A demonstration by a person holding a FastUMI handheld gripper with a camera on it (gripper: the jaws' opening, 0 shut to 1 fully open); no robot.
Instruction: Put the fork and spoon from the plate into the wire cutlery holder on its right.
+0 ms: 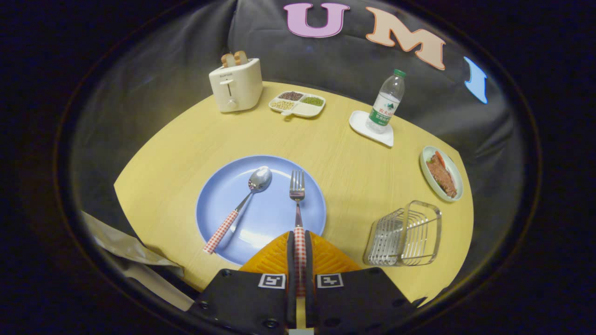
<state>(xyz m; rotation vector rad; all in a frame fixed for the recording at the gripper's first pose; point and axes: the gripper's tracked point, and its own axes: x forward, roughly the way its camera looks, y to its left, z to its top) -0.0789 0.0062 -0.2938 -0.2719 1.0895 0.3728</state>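
Gripping fork handle, jaws apparently closed.

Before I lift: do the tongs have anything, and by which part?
The tongs are closed on the fork, both fingers pressing its checkered handle; its tines point away over the blue plate.

Even overhead lighting, bright table, soft glare on plate just ahead of gripper closed on fork handle, strong fisheye bending at table rim, sharp focus.
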